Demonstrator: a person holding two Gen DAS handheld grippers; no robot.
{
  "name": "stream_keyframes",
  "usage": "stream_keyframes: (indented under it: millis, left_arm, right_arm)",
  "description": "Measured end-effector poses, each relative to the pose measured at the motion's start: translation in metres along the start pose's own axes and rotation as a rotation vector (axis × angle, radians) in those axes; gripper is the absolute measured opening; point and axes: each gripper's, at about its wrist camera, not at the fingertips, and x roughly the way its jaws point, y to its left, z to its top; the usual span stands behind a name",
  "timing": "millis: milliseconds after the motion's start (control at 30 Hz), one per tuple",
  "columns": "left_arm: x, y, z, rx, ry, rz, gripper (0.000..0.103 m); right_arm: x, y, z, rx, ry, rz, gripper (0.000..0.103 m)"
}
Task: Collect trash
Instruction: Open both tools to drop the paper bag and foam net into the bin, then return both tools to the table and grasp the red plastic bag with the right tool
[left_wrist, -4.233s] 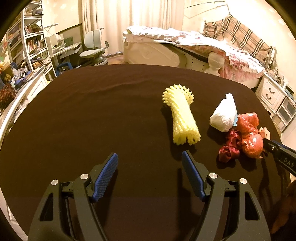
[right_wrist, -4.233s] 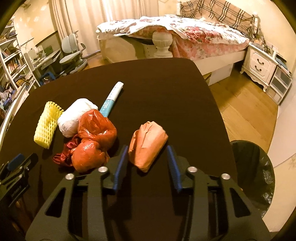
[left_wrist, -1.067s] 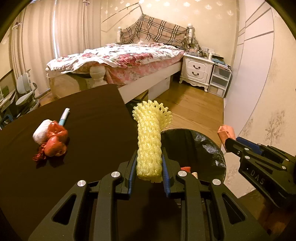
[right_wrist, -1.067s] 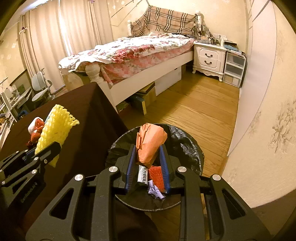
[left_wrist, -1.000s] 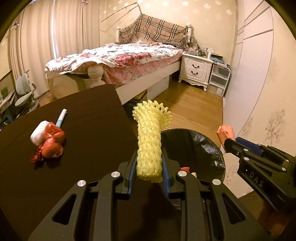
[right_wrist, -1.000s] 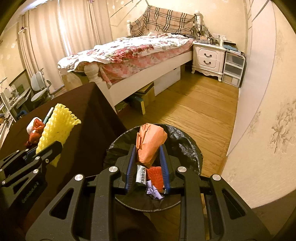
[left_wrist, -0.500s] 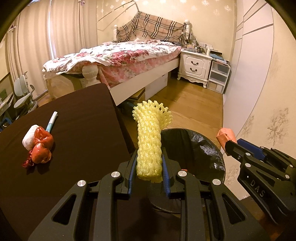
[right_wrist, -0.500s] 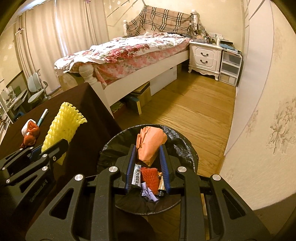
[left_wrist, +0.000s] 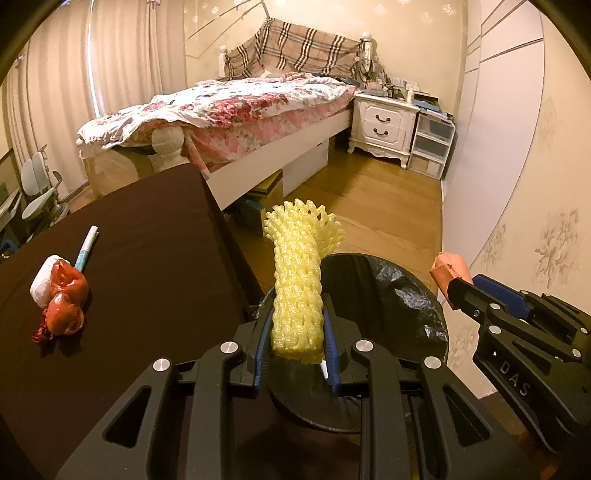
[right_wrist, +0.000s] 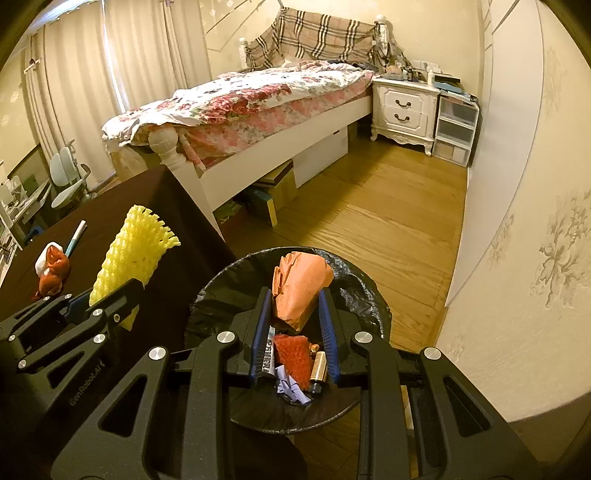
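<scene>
My left gripper (left_wrist: 296, 325) is shut on a yellow foam net sleeve (left_wrist: 297, 280) and holds it over the near rim of a round bin lined with a black bag (left_wrist: 402, 291). My right gripper (right_wrist: 294, 306) is shut on a crumpled orange paper wad (right_wrist: 297, 284) directly above the open bin (right_wrist: 221, 288), which holds several bits of trash (right_wrist: 291, 350). On the dark brown table (left_wrist: 147, 258) to the left lie a red plastic bag bundle (left_wrist: 64, 302), a white wad (left_wrist: 40, 282) and a blue-and-white tube (left_wrist: 85, 245).
The table edge (left_wrist: 225, 236) ends just left of the bin. Wooden floor (right_wrist: 369, 221), a bed (right_wrist: 258, 96) and a white nightstand (right_wrist: 404, 107) lie beyond. A papered wall (right_wrist: 535, 221) stands close on the right. Desk chairs (left_wrist: 33, 192) are at the far left.
Both grippers have shifted right and forward, past the table edge and over the bin. The trash left on the table has slid farther left in view. Both grips are unchanged.
</scene>
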Motion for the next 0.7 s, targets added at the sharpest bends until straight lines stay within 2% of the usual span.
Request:
stream_keyframes:
  millis: [100,167,267,367,433,600,700]
  left_arm:
    - [0.002,0.002,0.001,-0.011,0.010,0.000,0.038]
    - [0.001,0.004,0.000,-0.020,0.008,0.005,0.054]
    - [-0.001,0.006,0.000,-0.026,0.006,0.010,0.065]
    - [-0.003,0.010,0.000,-0.032,0.001,0.018,0.070]
    - [-0.005,0.012,-0.001,-0.034,-0.001,0.030,0.073]
    - [-0.013,0.020,-0.003,-0.037,-0.009,0.068,0.074]
    - [-0.018,0.031,-0.004,-0.061,-0.009,0.077,0.074]
  right_arm:
    - [0.002,-0.001,0.000,0.000,0.006,0.001,0.027]
    - [0.004,-0.002,0.001,0.002,0.006,-0.001,0.028]
    - [0.005,-0.003,0.001,0.012,0.003,-0.006,0.040]
    - [0.004,-0.004,0.000,0.014,0.000,-0.015,0.046]
    - [0.004,-0.003,-0.001,0.014,-0.004,-0.021,0.056]
    - [0.004,-0.001,-0.001,0.014,-0.007,-0.025,0.066]
    - [0.004,0.003,-0.002,0.010,-0.003,-0.020,0.068]
